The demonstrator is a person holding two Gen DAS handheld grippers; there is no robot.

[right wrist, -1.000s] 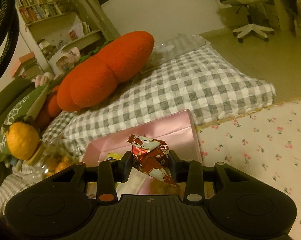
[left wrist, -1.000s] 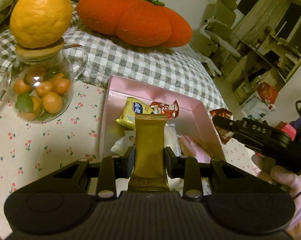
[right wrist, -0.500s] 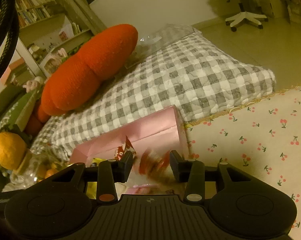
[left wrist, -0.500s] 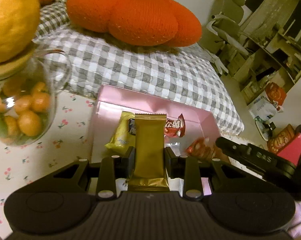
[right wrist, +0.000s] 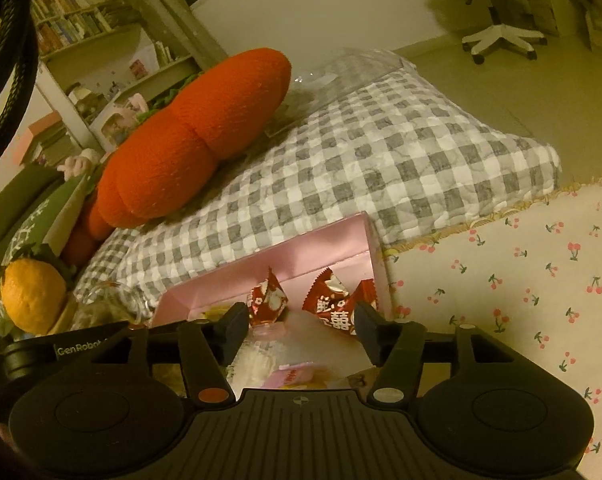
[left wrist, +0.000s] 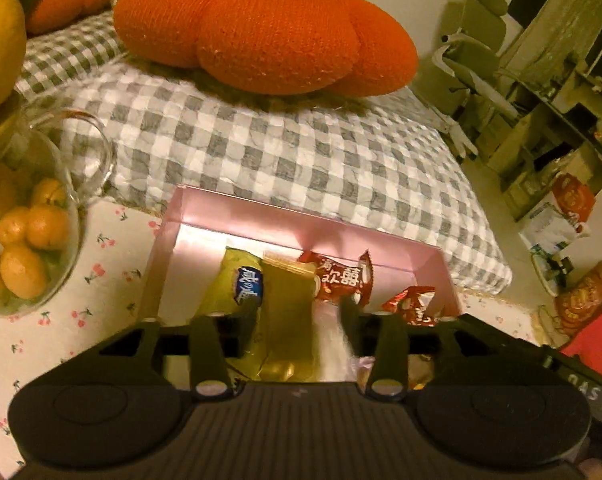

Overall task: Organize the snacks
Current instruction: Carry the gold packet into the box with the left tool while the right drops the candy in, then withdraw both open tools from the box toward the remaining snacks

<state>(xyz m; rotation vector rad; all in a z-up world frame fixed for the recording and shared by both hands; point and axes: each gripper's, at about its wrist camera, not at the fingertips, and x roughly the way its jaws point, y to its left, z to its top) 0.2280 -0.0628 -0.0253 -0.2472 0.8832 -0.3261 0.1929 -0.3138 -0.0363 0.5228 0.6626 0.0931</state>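
gold snack packet (left wrist: 289,312) lies between opening left tongs (left wrist: 299,320), unpinched.

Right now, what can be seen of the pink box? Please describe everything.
The pink box is a shallow, open, rectangular tray that looks like glossy card, with low walls. It lies flat on the cherry-print cloth, its far side against the checked cushion. Inside lie a yellow packet, a gold packet and red sweets. Both grippers hover above it.

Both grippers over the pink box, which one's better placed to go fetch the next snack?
Right, probably. The right gripper is opening with nothing between its fingers. The left gripper is opening too, but the gold packet sits between its fingers over the pink box.
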